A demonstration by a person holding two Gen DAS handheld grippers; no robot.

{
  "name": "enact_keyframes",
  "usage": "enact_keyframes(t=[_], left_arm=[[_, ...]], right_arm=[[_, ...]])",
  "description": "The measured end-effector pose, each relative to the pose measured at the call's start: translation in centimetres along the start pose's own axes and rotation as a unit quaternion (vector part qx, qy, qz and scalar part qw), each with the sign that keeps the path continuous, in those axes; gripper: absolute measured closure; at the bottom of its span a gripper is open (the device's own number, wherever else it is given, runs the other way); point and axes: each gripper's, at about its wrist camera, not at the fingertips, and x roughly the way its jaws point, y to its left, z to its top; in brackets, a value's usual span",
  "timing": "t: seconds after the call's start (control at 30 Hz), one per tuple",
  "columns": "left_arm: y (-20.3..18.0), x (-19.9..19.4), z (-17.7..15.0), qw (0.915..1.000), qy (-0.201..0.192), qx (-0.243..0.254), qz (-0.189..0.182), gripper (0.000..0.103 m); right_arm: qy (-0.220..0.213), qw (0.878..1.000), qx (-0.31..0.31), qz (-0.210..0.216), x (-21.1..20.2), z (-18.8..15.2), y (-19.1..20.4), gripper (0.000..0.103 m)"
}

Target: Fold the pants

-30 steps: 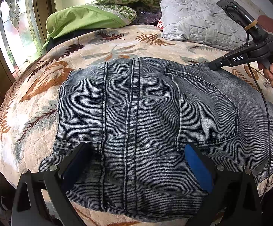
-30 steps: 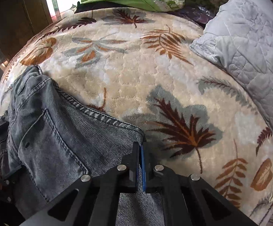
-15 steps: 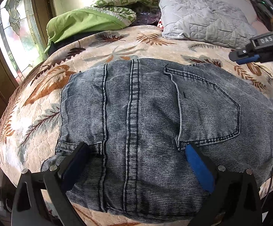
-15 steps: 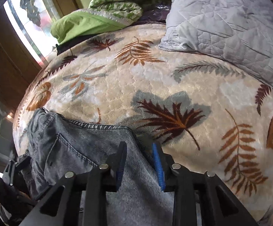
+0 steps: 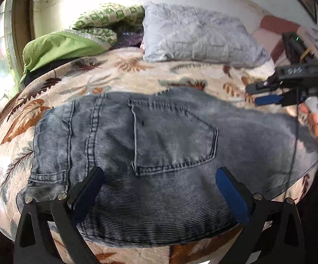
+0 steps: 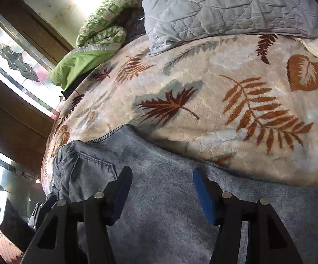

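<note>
Grey-blue jeans [image 5: 159, 154] lie flat on the bed, back pocket [image 5: 174, 136] up, waistband to the left. My left gripper [image 5: 159, 189] is open and empty, hovering above the jeans near the bed's front edge. My right gripper [image 6: 161, 189] is open and empty above the leg part of the jeans [image 6: 159, 198]. It also shows in the left wrist view [image 5: 266, 93], held by a hand at the right, above the jeans' far edge.
The bed has a cream blanket with leaf print [image 6: 224, 101]. A grey quilted pillow [image 5: 202, 37] and green bedding [image 5: 60, 48] lie at the head of the bed. A window [image 6: 16, 61] is at the left.
My right gripper was shut on the jeans' edge, then opened wide, let go and lifted away to the right. My left gripper stayed open and rose slightly.
</note>
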Motion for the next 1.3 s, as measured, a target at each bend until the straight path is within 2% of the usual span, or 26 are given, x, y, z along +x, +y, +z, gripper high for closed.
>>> enact_keyframes(t=[0.03, 0.07, 0.1, 0.13, 0.2, 0.3, 0.37, 0.43, 0.47, 0.5, 0.53, 0.57, 0.6, 0.67, 0.7, 0.73, 0.8, 0.87, 0.9, 0.93, 0.97, 1.0, 1.03, 1.1, 1.17, 1.3], left_arm=[[-1.0, 1.3, -0.4, 0.9987, 0.027, 0.032, 0.029, 0.001], [-2.0, 1.2, -0.6, 0.9968, 0.019, 0.057, 0.052, 0.001], [-2.3, 0.8, -0.5, 0.9965, 0.013, 0.062, 0.054, 0.001], [-2.3, 0.4, -0.4, 0.9974, 0.014, 0.058, 0.04, 0.001], [-1.2, -0.4, -0.1, 0.9993, 0.008, 0.029, 0.024, 0.001], [-0.5, -2.5, 1.1, 0.9995, -0.021, -0.014, -0.02, 0.001], [-1.4, -3.9, 1.9, 0.9977, -0.043, -0.013, -0.05, 0.001], [-3.3, -3.9, 2.3, 0.9965, -0.04, 0.01, -0.073, 0.001], [-4.6, -3.0, 2.3, 0.9973, -0.021, 0.034, -0.062, 0.001], [-6.0, -1.3, 1.8, 0.9969, 0.014, 0.071, -0.03, 0.001], [-7.3, 0.8, 0.9, 0.9922, 0.051, 0.114, 0.009, 0.001], [-8.0, 2.1, 0.0, 0.9871, 0.066, 0.142, 0.033, 0.0], [-8.0, 1.6, -0.2, 0.9896, 0.04, 0.134, 0.032, 0.0], [-7.8, 0.7, 0.6, 0.9916, 0.048, 0.117, 0.029, 0.0], [-7.7, -0.1, 0.9, 0.9931, 0.034, 0.109, 0.03, 0.0], [-7.7, -0.9, 1.2, 0.9942, 0.016, 0.102, 0.03, 0.0], [-8.0, -1.8, 1.6, 0.9961, 0.004, 0.087, 0.005, 0.0], [-8.5, -1.3, 1.8, 0.9964, 0.025, 0.075, -0.031, 0.0], [-9.3, -0.1, 1.4, 0.9942, 0.053, 0.091, -0.024, 0.0], [-10.0, 1.5, 0.7, 0.9895, 0.084, 0.118, 0.003, 0.0], [-10.4, 2.1, 0.0, 0.9872, 0.09, 0.131, 0.016, 0.0], [-10.2, 1.6, 0.2, 0.9903, 0.076, 0.115, 0.014, 0.0], [-10.2, 1.1, 0.6, 0.9917, 0.079, 0.101, 0.013, 0.001], [-10.3, -0.8, 1.7, 0.9957, 0.044, 0.081, -0.002, 0.001], [-11.1, -2.5, 2.9, 0.9966, 0.005, 0.08, -0.017, 0.001], [-12.5, -3.0, 4.6, 0.9971, -0.009, 0.052, -0.054, 0.001]], right_arm=[[0.005, 1.0, 0.004, 0.0, -0.1, -0.9, -0.4, 0.037], [0.02, 1.0, 0.012, -0.013, 0.3, -1.8, -1.2, 0.036], [0.048, 0.998, 0.022, -0.035, 1.2, -2.7, -2.3, 0.035], [0.069, 0.995, 0.04, -0.052, 1.9, -3.4, -3.5, 0.039], [0.032, 0.998, 0.051, -0.029, -0.5, -4.4, -4.2, 0.041], [-0.02, 0.998, 0.056, -0.012, -4.7, -6.4, -3.6, 0.04], [-0.031, 0.998, 0.045, -0.015, -6.4, -8.5, -3.3, 0.04], [-0.022, 0.998, 0.04, -0.032, -6.4, -10.9, -3.6, 0.038], [-0.002, 0.998, 0.038, -0.05, -5.7, -12.0, -4.2, 0.038], [0.02, 0.996, 0.04, -0.074, -4.7, -12.7, -4.9, 0.038], [0.01, 0.997, 0.039, -0.072, -4.7, -13.2, -5.5, 0.039], [-0.004, 0.997, 0.042, -0.068, -5.4, -13.4, -5.5, 0.039], [-0.009, 0.996, 0.043, -0.08, -6.0, -13.3, -5.2, 0.039], [-0.048, 0.994, 0.029, -0.094, -7.9, -13.0, -4.7, 0.039], [-0.064, 0.993, 0.026, -0.091, -8.9, -13.1, -4.6, 0.038], [-0.073, 0.994, 0.025, -0.083, -9.5, -13.4, -4.7, 0.036], [-0.064, 0.994, 0.028, -0.089, -9.1, -13.9, -5.8, 0.03], [-0.019, 0.992, 0.059, -0.111, -6.9, -14.5, -8.2, 0.029], [-0.039, 0.993, 0.058, -0.098, -7.1, -14.8, -8.4, 0.03], [-0.053, 0.993, 0.06, -0.09, -8.0, -14.7, -8.3, 0.03], [-0.06, 0.992, 0.069, -0.084, -8.7, -14.8, -8.3, 0.03], [-0.079, 0.991, 0.076, -0.074, -9.7, -14.9, -8.3, 0.03], [-0.099, 0.99, 0.085, -0.06, -10.9, -15.1, -8.5, 0.03], [-0.128, 0.985, 0.111, -0.026, -12.9, -16.3, -9.4, 0.03], [-0.146, 0.974, 0.173, 0.002, -14.4, -18.2, -11.8, 0.03], [-0.15, 0.933, 0.325, 0.04, -15.7, -22.4, -18.1, 0.029]])
